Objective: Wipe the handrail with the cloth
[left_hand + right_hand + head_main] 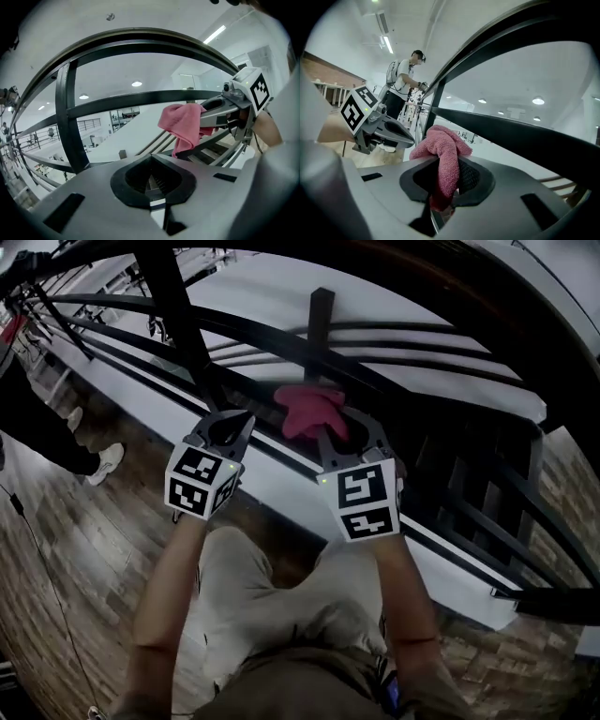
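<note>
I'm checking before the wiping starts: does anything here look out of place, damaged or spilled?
Nothing stands out. The pink cloth is bunched in the shut right tool, close to the black handrail. The left tool is shut and holds nothing. No spill or damage shows.

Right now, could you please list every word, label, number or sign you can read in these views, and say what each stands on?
No readable words, brands or numbers in any view.
Marker cube on the left gripper: black-and-white square patterns only, no letters.
Marker cube on the right gripper: the same kind of patterns, no text.
Pink cloth and handrail: no print visible.
</note>
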`<state>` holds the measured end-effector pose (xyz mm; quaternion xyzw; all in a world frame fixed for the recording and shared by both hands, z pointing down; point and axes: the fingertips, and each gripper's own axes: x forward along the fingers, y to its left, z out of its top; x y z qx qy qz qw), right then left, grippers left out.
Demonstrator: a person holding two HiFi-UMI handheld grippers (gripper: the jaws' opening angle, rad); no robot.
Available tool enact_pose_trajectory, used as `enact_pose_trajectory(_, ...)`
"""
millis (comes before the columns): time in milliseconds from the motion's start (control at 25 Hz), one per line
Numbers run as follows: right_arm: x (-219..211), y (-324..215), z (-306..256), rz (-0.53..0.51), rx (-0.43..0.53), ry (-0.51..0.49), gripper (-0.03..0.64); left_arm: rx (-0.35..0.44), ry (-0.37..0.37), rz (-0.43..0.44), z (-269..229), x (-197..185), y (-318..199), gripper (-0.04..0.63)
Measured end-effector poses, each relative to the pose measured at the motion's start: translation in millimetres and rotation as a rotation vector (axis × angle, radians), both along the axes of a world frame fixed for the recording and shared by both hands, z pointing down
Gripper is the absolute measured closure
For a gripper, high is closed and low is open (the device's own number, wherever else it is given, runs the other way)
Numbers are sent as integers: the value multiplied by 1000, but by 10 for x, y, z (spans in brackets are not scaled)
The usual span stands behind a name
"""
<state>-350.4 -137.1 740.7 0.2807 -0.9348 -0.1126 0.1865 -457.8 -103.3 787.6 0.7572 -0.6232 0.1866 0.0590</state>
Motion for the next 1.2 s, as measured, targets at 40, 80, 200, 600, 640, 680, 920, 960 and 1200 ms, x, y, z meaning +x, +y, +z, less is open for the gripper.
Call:
enact_pose_trajectory(40,-75,4,-58,-4,17,-3,541,1,-5,0,-35,-3,0,578)
enact_pose_trajectory(80,-146,7,-139,-5,40,-2,541,2,-13,1,-84,-16,4,578)
enact_pose_trajectory(200,-396,93,-520,-28,132,9,541,4,-53,-3,-247,-164,86,578)
enact_pose_trajectory(600,-1494,214,-1220,-236,253,55,541,32,-28,-141,-579,-818,94,578)
enact_pose_trajectory(640,-1580,299,-1119,-267,239,61,541,25,-20,-157,-524,-897,113,578)
enact_pose_trajectory(680,-1696,374,-966,-296,225,79,541,15,-16,-175,-456,-992,151,578)
enact_pose_trajectory(920,-2325,89,215,-279,118,275,541,-31,-29,-272,127,-1328,330,578)
enact_pose_trajectory(960,-2353,28,373,-264,80,295,541,-34,-30,-287,228,-1309,365,578)
enact_pose_trajectory(1200,-2872,-221,744,-164,-1,431,541,-85,1,-337,504,-1611,516,578)
